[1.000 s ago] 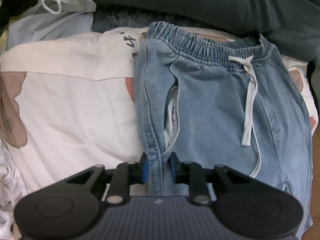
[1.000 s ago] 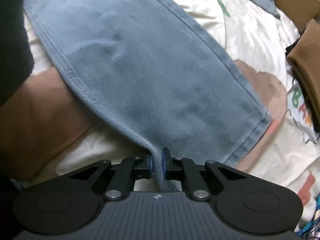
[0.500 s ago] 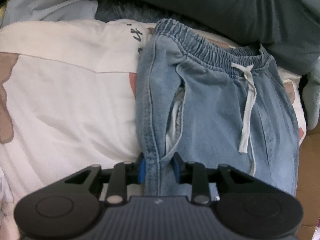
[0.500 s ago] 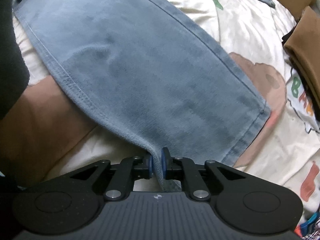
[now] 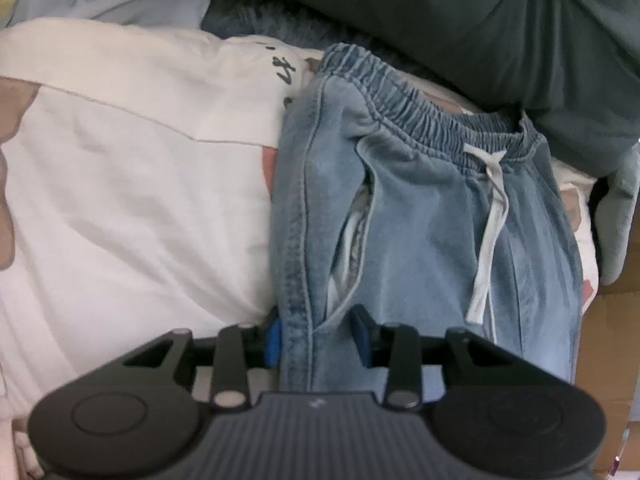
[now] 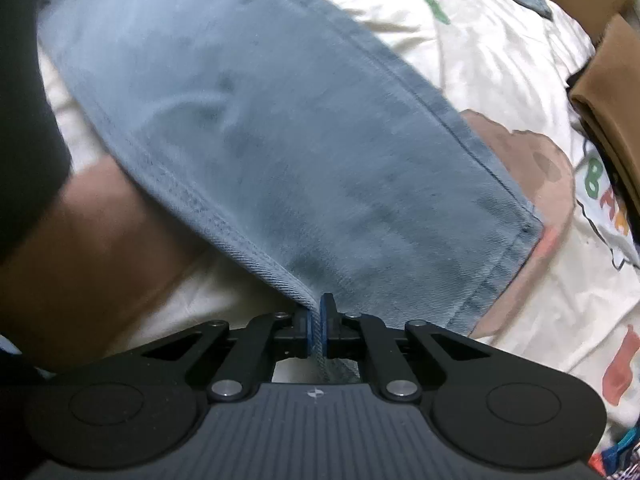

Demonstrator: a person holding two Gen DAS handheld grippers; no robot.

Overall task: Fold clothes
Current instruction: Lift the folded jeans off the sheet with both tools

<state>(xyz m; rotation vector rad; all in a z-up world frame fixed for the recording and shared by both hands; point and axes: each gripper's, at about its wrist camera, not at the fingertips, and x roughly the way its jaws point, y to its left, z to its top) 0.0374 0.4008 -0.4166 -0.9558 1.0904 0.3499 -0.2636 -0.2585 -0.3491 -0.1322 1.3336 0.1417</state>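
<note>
The left gripper (image 5: 318, 338) has spread wide, releasing the jeans (image 5: 420, 232) side seam; the right gripper (image 6: 317, 330) stays clamped on their hem.

Soft dim light, blurred, fisheye-warped

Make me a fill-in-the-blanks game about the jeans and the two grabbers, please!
1. The jeans have a ____ drawstring at the waistband.
2. The right gripper is ____ on the jeans' edge.
3. The left gripper has its jaws ____ around the side seam.
4. The jeans lie on a printed ____.

Missing words: white; shut; open; sheet
</note>
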